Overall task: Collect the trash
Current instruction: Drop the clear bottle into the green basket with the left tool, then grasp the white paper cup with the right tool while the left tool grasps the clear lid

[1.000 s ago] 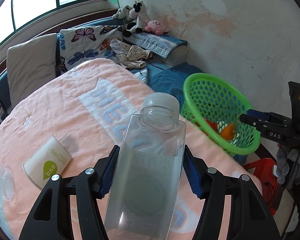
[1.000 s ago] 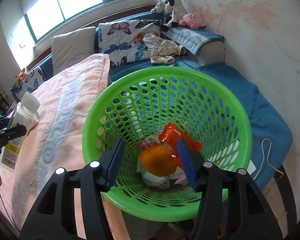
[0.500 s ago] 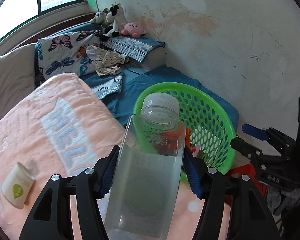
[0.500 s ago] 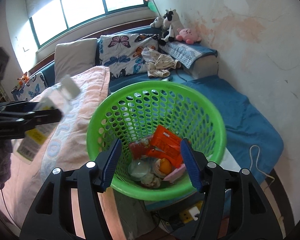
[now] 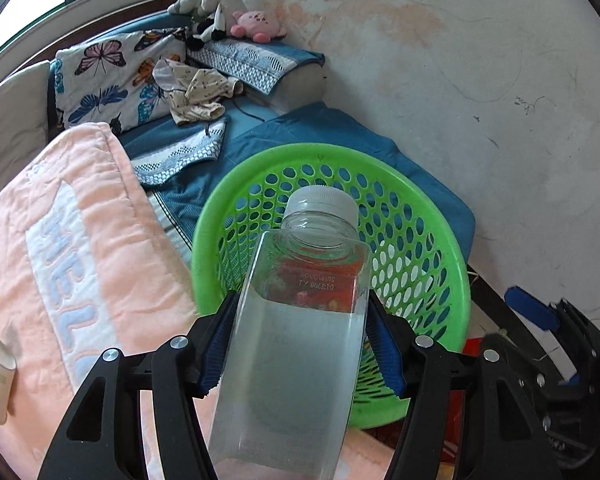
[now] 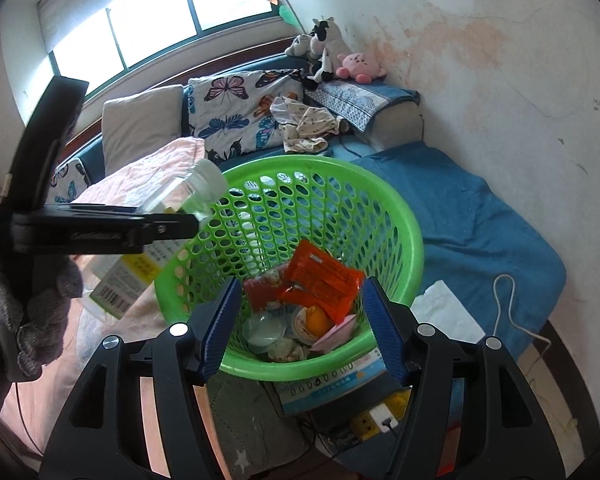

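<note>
**A:** Your clear plastic bottle is clamped in the left gripper, its cap just over the near rim of the green basket.

**B:** And the risk?

**A:** Let go now and it may strike the rim and roll onto the pink blanket. Your right gripper is unclenched, holding nothing.

Both wrists downward (shared basket)
</note>
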